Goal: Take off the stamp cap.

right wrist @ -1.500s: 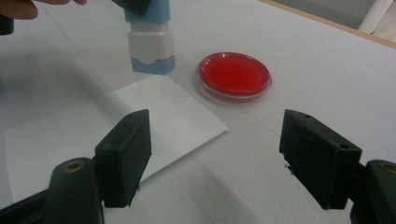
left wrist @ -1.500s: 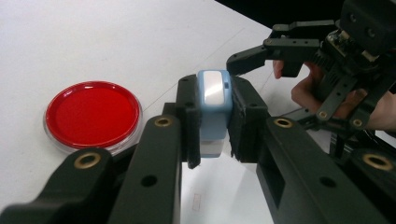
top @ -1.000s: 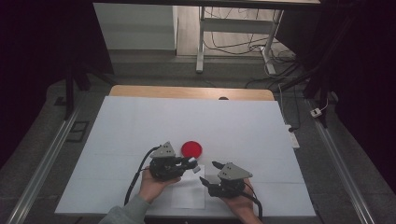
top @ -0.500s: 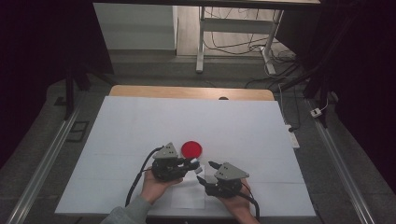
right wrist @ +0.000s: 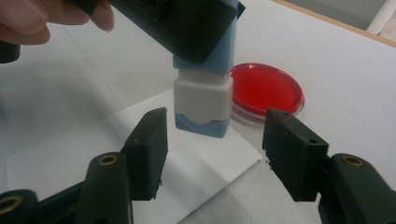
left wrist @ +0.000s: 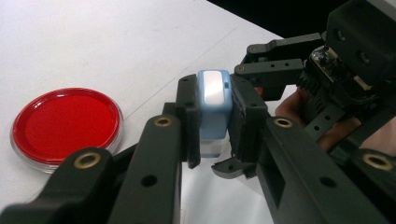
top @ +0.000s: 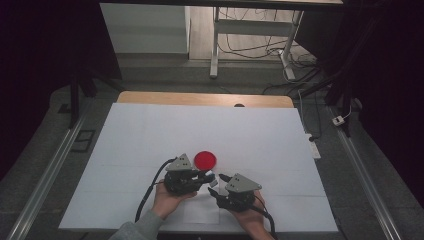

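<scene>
Between right gripper [right wrist: 212, 158] jaws, closing in but not yet touching, hangs the stamp's [right wrist: 204, 100] white lower end, upright above the paper [right wrist: 140, 163]; left gripper [left wrist: 212, 123] clamps its blue top, red dish [right wrist: 265, 91] just beyond.

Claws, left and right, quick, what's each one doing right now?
Left claw: shut on the blue and white stamp.
Right claw: open, jaws just closing in around the stamp's lower end, not touching.
</scene>
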`<state>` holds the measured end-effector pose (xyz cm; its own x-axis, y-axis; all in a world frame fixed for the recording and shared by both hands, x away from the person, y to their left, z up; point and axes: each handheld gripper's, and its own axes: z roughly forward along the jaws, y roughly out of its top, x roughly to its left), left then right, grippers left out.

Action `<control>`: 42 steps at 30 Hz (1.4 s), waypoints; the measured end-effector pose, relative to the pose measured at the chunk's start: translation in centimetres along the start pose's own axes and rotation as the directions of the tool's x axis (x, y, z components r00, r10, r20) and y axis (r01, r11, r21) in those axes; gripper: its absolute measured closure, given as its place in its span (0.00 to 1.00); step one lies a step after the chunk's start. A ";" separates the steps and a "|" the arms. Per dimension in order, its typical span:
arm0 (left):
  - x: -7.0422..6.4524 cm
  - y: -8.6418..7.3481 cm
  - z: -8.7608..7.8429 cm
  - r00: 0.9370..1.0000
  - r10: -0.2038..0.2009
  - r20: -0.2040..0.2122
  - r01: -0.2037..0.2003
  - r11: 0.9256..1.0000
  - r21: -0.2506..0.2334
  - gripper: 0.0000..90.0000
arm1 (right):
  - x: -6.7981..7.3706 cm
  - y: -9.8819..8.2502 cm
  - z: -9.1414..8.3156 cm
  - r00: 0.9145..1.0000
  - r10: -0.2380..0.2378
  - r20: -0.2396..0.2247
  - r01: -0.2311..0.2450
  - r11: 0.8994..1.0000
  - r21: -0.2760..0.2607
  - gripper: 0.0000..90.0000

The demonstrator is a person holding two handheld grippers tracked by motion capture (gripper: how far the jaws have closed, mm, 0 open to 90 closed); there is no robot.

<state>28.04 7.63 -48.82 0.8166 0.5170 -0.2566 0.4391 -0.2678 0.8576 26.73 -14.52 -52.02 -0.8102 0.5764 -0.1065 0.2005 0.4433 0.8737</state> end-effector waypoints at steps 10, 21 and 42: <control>0.0 0.0 -0.1 1.000 -0.002 -0.003 0.002 1.000 -0.011 0.84 | 0.2 0.2 0.3 1.000 0.001 -0.009 -0.001 1.000 0.009 0.58; 0.0 0.0 -0.1 1.000 -0.003 -0.004 0.003 1.000 -0.014 0.84 | 0.4 0.3 0.5 1.000 -0.002 -0.004 0.002 1.000 0.004 0.69; -0.1 0.0 0.0 1.000 -0.004 -0.009 0.003 1.000 -0.017 0.84 | 0.5 0.4 0.6 1.000 -0.023 0.011 0.023 1.000 0.016 0.70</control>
<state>27.99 7.62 -48.81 0.8116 0.5253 -0.2557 0.4356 -0.2525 0.8640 26.74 -13.68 -51.95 -0.8085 0.5735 -0.1316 0.1906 0.4669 0.8635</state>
